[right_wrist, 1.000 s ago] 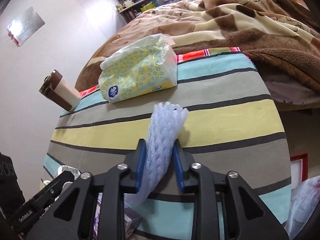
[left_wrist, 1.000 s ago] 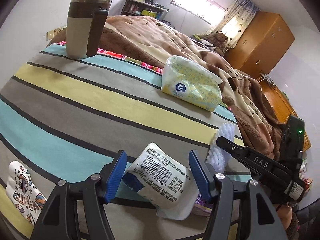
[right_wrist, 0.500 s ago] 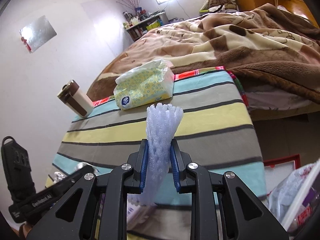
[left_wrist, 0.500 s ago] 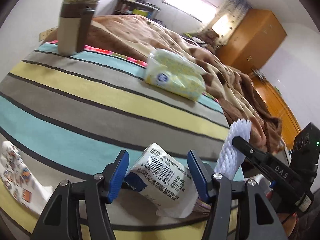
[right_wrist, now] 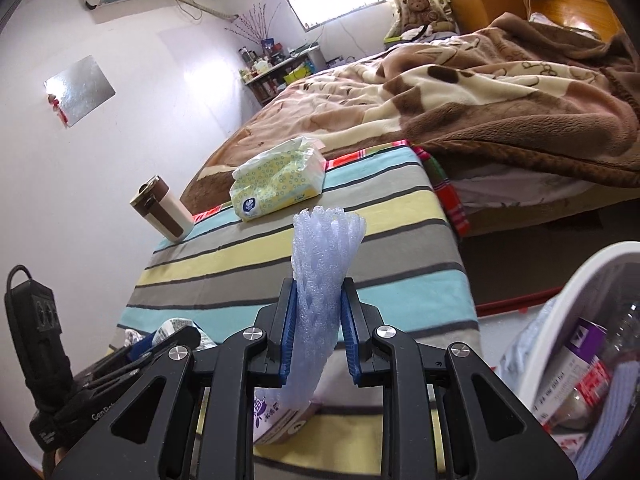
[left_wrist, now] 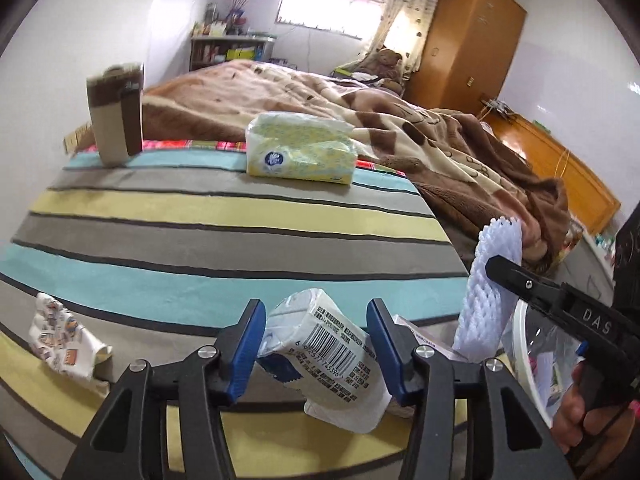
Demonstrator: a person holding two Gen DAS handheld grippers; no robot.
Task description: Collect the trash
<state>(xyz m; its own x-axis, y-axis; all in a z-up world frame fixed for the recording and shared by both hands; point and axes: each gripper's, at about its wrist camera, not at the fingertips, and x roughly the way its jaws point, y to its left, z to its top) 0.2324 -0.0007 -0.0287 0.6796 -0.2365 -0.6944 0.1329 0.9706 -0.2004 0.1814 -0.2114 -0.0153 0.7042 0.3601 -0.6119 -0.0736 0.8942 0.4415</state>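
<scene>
left wrist view: left gripper [left_wrist: 316, 344] over the near edge of the striped table [left_wrist: 224, 236], jaws part open & closing w/ a white barcode packet [left_wrist: 332, 360] between them; left pad touches the packet, right pad shows a gap, so can't tell if it's gripped yet. printed wrapper [left_wrist: 60, 340] lies at the near left of the table. tissue pack [left_wrist: 300, 148] & a brown/cream tumbler [left_wrist: 116, 116] stand at the far edge, bed blanket [left_wrist: 440, 140] behind. at right, right gripper [left_wrist: 496, 276] pinches a white foam net [left_wrist: 488, 292]. right wrist view: right gripper [right_wrist: 318, 324] clamped tight on the foam net [right_wrist: 324, 264], which sticks upright past the pads, off the table. white bin [right_wrist: 592, 280] w/ trash in it sits low at right, beside the table.
</scene>
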